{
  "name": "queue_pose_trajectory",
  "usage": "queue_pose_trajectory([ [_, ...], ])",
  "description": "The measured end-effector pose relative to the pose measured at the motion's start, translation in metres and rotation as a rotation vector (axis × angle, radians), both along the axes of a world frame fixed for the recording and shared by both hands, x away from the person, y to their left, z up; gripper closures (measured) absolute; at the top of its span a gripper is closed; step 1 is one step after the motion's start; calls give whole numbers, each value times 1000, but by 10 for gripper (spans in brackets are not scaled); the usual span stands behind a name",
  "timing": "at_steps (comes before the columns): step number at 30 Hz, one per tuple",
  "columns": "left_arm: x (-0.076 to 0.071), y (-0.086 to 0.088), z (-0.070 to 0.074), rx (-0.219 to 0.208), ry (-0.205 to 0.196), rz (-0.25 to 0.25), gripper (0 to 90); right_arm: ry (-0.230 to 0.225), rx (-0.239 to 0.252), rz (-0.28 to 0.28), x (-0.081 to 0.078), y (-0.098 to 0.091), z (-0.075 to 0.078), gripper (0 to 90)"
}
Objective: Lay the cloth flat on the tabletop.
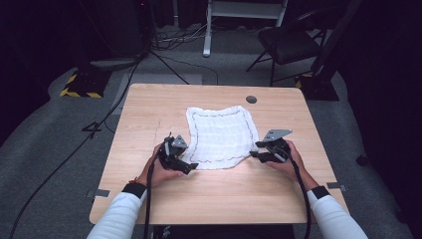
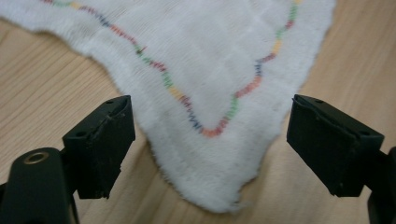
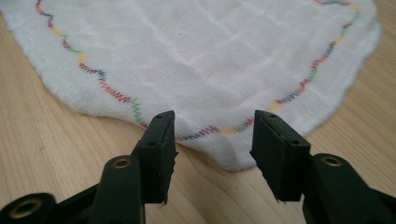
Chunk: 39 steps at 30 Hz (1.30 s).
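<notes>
My left tool (image 1: 190,160) and right tool (image 1: 255,152) were both open, holding nothing; closing too high could miss the cloth (image 1: 221,135) corners on the desk (image 1: 149,114)

in both gripper views the white cloth (image 2: 205,70) runs off the top edge; in the high view, the left gripper (image 1: 193,165) hides its near-left corner.

The person wears white sleeves (image 1: 122,214) with black cuffs (image 1: 134,189). Each hand holds a black gripper: the left gripper (image 1: 190,164) and the right gripper (image 1: 256,149), which carries a grey three-cornered plate (image 1: 276,134) on top. A black cable (image 1: 300,186) trails from each. The jaws are blocky black, with small screw holes and brass-ringed pivots (image 3: 122,163).
</notes>
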<state>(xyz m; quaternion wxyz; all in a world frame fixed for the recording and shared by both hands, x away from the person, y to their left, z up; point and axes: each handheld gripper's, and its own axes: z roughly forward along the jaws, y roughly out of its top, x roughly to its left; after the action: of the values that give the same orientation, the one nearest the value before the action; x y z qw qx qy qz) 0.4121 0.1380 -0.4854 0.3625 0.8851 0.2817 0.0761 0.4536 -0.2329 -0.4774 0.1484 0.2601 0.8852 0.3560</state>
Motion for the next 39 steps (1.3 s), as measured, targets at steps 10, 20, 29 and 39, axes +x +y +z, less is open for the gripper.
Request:
queue_pose_trajectory([
  [10, -4, -17, -6, 15, 23, -77, 248, 20, -38, 34, 5, 10, -12, 623],
  [20, -4, -11, -2, 40, -15, -110, 665, 5, -40, 30, -5, 3, 0, 837],
  [29, -15, -5, 23, -66, -81, -192, 890, -76, 92, 58, -43, -9, 49, 839],
  [39, -6, -8, 15, -44, -58, -152, 745, -74, 27, 7, -16, 18, 43, 835],
])
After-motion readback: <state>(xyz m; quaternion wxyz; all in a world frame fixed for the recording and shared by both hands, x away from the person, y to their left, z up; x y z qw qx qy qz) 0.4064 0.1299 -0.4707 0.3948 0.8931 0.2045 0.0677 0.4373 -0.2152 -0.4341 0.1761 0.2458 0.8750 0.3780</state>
